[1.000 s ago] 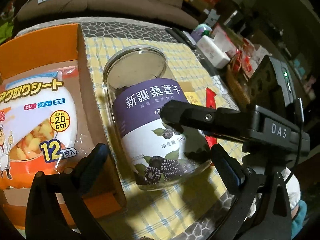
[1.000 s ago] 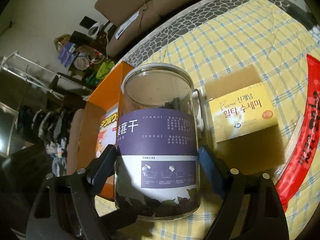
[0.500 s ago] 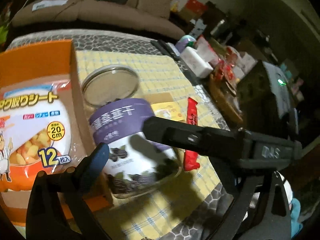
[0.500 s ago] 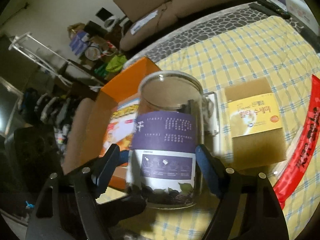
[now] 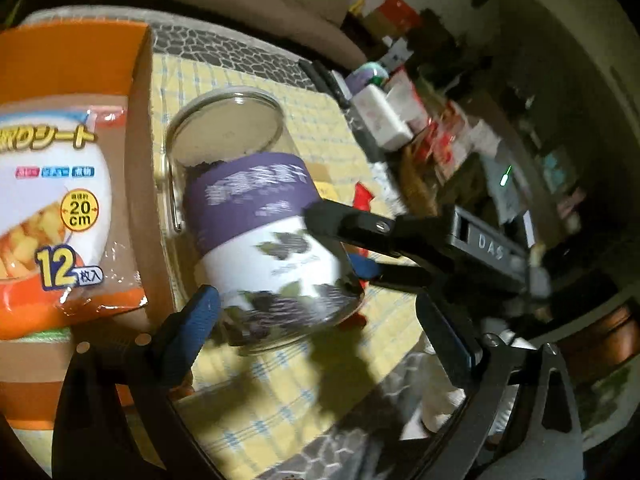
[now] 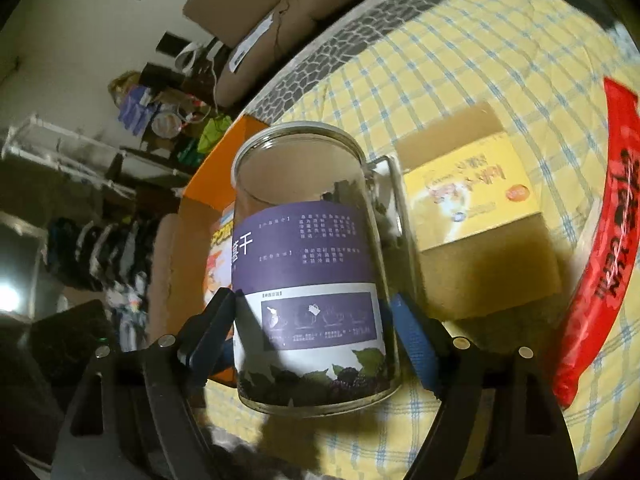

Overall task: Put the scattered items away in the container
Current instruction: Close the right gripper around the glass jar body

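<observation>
A clear jar (image 6: 308, 280) with a purple and white label, dark dried berries at its bottom, is held between the blue pads of my right gripper (image 6: 310, 334), lifted and tilted above the yellow checked cloth. In the left wrist view the same jar (image 5: 260, 236) hangs blurred beside the orange cardboard box (image 5: 138, 160), with the right gripper's black finger (image 5: 360, 224) across it. My left gripper (image 5: 328, 336) is open and empty, just below the jar. The box holds an orange and white packet (image 5: 52, 220).
A yellow box with Korean print (image 6: 476, 196) and a red snack packet (image 6: 600, 240) lie on the yellow checked cloth (image 6: 460, 52) to the right. Clutter of bottles and packets (image 5: 400, 120) stands beyond the table's far edge. A sofa (image 6: 280, 8) is behind.
The right gripper has lifted the jar off the cloth and tilted it, nearer the orange box. The left gripper stays open beneath it.
</observation>
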Demonstrator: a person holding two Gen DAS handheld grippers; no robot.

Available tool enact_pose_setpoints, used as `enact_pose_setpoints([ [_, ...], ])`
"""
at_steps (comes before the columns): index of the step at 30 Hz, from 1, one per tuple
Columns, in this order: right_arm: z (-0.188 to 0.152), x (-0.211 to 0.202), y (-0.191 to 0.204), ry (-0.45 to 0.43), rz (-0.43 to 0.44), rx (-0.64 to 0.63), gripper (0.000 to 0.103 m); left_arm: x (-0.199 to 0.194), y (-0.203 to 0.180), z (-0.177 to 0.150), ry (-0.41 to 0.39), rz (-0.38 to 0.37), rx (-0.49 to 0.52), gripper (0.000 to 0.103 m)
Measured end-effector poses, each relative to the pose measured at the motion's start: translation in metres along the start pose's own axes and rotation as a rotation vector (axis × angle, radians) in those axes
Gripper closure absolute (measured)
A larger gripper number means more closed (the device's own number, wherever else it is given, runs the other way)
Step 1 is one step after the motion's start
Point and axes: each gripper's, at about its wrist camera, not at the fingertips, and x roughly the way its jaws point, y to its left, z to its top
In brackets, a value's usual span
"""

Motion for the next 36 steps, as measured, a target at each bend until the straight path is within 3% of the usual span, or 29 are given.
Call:
enact_pose_setpoints([
  [5, 0.004, -0.014, -0.014, -0.015, -0.001, 0.025, 0.020, 0.002, 0.005, 0.006, -0.013, -0.029, -0.030, 0.005],
  [10, 0.001, -0.010, -0.019, 0.003, 0.052, 0.044, 0.021, 0.011, 0.009, 0.008, -0.034, -0.042, -0.076, 0.002],
  [16, 0.004, -0.005, -0.027, 0.006, 0.099, 0.091, 0.019, 0.016, -0.002, -0.001, -0.051, 0.034, -0.022, 0.003],
  [19, 0.005, -0.005, -0.027, 0.003, 0.104, 0.100, 0.019, 0.013, 0.002, 0.000, -0.063, 0.006, -0.048, 0.003],
  [26, 0.002, -0.006, -0.026, 0.029, 0.109, 0.104, 0.020, 0.006, 0.025, 0.005, -0.110, -0.150, -0.192, 0.001],
  [32, 0.000, -0.014, -0.016, 0.023, 0.034, 0.037, 0.019, 0.005, 0.032, 0.007, -0.133, -0.175, -0.246, 0.001],
  [36, 0.000, -0.015, -0.019, 0.022, 0.028, 0.043, 0.018, 0.002, 0.036, 0.006, -0.146, -0.179, -0.268, 0.000],
])
